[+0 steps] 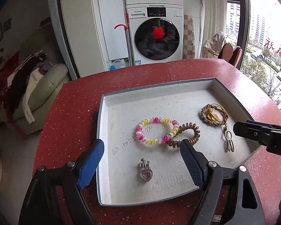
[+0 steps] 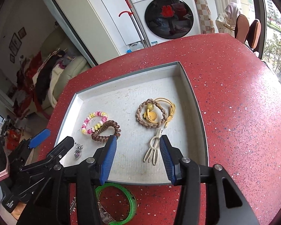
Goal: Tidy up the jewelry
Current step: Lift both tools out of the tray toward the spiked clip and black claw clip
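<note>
Red speckled countertop [image 1: 69, 112] carries a shallow box lid [image 1: 103, 112]; beneath the released left gripper [image 1: 142, 150] lies a heart pendant [image 1: 145, 171], and between the parted, empty fingers of the right gripper [image 2: 138, 150] a cream hair clip [image 2: 153, 151].

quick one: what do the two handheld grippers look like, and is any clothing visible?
Both match: the left gripper and right gripper have black angular arms with silver pivot bolts and blue ribbed pads. No cables visible. A pink cuff shows near the left gripper's body.
</note>
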Demonstrator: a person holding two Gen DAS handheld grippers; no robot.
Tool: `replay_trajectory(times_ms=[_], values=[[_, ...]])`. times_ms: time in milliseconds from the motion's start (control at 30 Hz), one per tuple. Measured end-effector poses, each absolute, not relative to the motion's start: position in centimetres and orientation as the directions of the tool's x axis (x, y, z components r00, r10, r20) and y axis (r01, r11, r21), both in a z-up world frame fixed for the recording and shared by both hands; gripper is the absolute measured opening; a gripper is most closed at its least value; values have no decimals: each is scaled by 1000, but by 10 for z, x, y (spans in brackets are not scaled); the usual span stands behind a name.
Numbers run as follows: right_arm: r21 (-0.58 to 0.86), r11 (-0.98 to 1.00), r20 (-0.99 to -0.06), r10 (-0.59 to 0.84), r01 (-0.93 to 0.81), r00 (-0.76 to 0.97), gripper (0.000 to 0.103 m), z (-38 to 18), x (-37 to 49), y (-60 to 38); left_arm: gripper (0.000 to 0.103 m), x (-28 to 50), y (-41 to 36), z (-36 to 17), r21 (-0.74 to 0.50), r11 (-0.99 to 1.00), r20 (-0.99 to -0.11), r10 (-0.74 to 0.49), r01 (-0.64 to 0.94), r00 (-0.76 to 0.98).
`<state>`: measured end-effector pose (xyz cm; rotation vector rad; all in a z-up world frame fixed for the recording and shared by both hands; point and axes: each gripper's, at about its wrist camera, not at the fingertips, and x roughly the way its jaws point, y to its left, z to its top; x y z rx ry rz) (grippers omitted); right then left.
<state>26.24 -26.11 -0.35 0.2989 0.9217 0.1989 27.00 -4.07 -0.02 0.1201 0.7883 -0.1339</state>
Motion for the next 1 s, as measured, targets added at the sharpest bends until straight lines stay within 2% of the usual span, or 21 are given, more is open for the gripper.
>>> replay_trajectory(times_ms=[67, 133, 267, 367, 600, 1000], values=[[340, 939, -746, 297, -43, 596, 58, -1, 258, -261, 98, 266, -38, 3, 50, 985, -710, -80, 164, 700], [344, 938, -741, 302, -47, 599, 61, 2, 254, -260, 103, 263, -35, 7, 43, 986, -709, -83, 160, 700], [353, 934, -725, 314, -60, 613, 70, 10, 244, -258, 103, 252, -30, 14, 28, 988, -696, -91, 154, 713], [358, 931, -711, 323, -75, 624, 83, 17, 236, -255, 103, 244, -25, 18, 16, 988, -696, -99, 152, 711], [381, 921, -672, 338, -84, 659, 89, 28, 212, -256, 103, 225, -15, 18, -12, 988, -708, -115, 152, 697], [385, 919, -642, 334, -86, 690, 91, 30, 176, -259, 103, 194, -6, 7, -5, 991, -727, -97, 135, 679]])
